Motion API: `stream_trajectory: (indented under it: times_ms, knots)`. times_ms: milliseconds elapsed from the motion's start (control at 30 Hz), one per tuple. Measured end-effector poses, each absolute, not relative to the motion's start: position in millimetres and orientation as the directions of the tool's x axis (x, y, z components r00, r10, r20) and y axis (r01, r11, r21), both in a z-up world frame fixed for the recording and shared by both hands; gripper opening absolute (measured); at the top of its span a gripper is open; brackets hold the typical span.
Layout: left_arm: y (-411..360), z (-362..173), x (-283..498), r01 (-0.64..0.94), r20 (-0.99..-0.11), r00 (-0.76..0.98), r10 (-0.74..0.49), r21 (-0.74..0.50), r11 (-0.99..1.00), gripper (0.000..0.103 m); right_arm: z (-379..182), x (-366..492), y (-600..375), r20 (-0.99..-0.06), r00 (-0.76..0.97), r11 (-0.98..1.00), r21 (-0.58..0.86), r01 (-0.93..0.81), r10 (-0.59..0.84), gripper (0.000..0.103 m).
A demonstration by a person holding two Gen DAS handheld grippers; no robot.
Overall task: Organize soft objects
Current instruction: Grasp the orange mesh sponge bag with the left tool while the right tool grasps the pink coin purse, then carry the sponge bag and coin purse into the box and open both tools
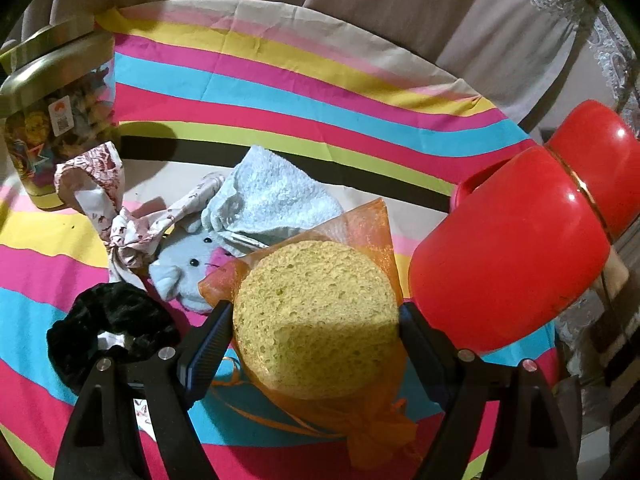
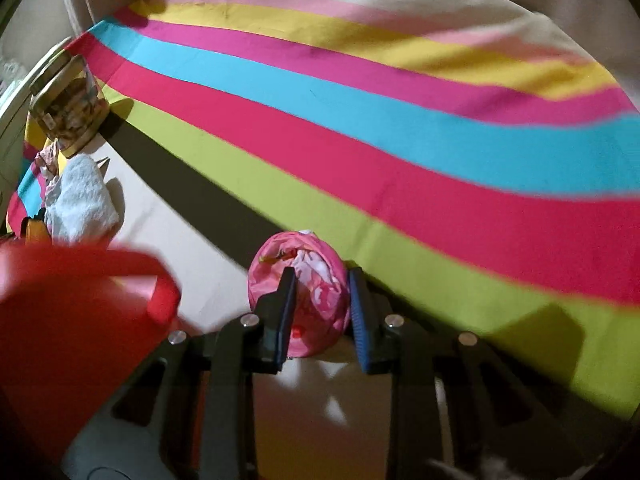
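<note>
The left gripper [image 1: 316, 320] was closed on a round yellow sponge [image 1: 316, 312], its fingers pressed against the sponge's left and right edges, with an orange organza pouch [image 1: 372, 232] bunched under and behind it. The red bucket [image 1: 508, 248] lay just to the right of that sponge, tipped on its side, so the left gripper looked the nearer one to it. The right gripper [image 2: 322, 308] was clenched on a pink patterned soft ball [image 2: 298, 296], held above the striped cloth [image 2: 360, 92], with the bucket to its left. Farther left on the cloth lay a white towel [image 1: 272, 196], a grey plush toy [image 1: 192, 260], a floral fabric bow [image 1: 116, 216] and a black scrunchie [image 1: 108, 324], near a jar [image 1: 52, 120].
</note>
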State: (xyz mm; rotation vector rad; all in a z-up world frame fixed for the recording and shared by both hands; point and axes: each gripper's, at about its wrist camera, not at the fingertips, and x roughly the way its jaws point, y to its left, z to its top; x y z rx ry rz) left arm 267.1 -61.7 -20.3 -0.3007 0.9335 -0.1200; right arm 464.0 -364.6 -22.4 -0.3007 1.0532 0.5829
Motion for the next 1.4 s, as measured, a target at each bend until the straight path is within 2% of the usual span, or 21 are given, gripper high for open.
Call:
stream_trajectory:
  times_ms: [300,400,633,833,1100,1267,1400]
  knots:
    - [-54.4,-1.8,245.7,-0.021,-0.747,0.611,-0.260,-0.344,0.939,0.083,-1.3,385.6,-423.0,-0.841,0.469,0.931,0.101,-0.351,0.268,0.028]
    - [-55.9,10.5,234.9,-0.005,-0.732,0.622,-0.277,-0.358,0.934,0.083,9.6,346.8,-427.7,-0.830,0.505,0.948,0.081,-0.309,0.235,0.028]
    - [-68.8,39.2,205.4,0.051,-0.697,0.633,-0.337,-0.396,0.917,0.083,34.5,257.8,-440.1,-0.803,0.544,0.963,0.132,-0.237,0.244,0.028]
    - [-112.3,59.3,179.0,0.162,-0.668,0.585,-0.460,-0.459,0.873,0.083,53.7,181.1,-451.0,-0.792,0.575,0.977,0.127,-0.169,0.202,0.028]
    - [-194.6,62.9,131.2,0.304,-0.647,0.438,-0.624,-0.546,0.780,0.083,57.7,102.4,-474.1,-0.790,0.599,0.991,0.131,-0.043,0.130,0.028]
    - [-239.8,52.2,110.3,0.350,-0.659,0.333,-0.674,-0.578,0.738,0.083,47.9,59.8,-495.2,-0.799,0.590,0.984,0.174,0.042,0.116,0.028]
    - [-270.9,46.7,94.1,0.389,-0.669,0.267,-0.694,-0.584,0.713,0.083,40.1,32.0,-510.2,-0.814,0.578,0.982,0.150,0.119,0.055,0.028]
